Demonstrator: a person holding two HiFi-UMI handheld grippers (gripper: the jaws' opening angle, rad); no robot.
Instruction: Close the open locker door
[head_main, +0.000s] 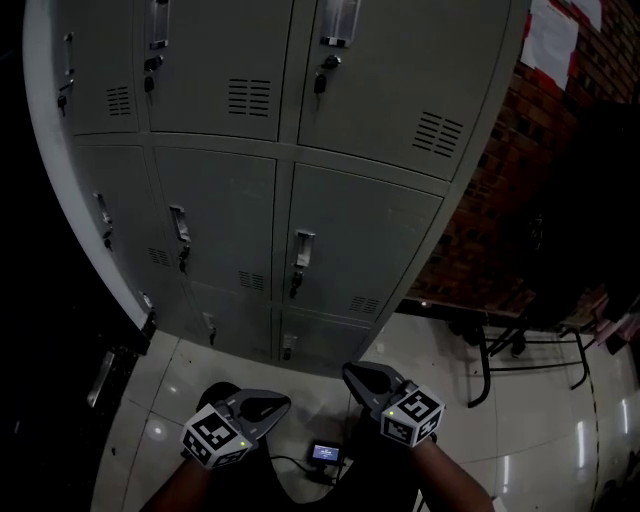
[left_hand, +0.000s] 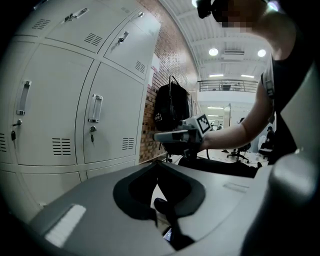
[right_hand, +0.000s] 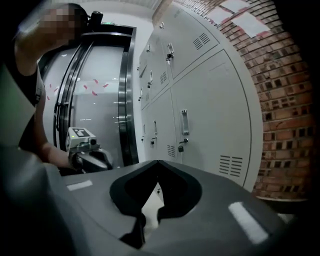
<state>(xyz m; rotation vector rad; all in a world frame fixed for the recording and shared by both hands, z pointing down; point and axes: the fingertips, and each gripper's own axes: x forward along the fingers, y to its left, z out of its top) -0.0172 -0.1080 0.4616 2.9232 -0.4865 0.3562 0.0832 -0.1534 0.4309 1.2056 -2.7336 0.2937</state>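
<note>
The left gripper (head_main: 281, 404) and right gripper (head_main: 352, 371) both hung low with jaws pressed together on nothing, well apart from the locker bank (head_main: 230, 190). Every door in view there looked flush, so the open locker door could not be picked out. Reaching forward blind would likely have meant shoving a shut door, snagging a handle (head_main: 303, 248), or treading on the small lit device (head_main: 325, 452) on the floor; counted, there were two grippers, nine locker doors in three columns of three, and one device.
</note>
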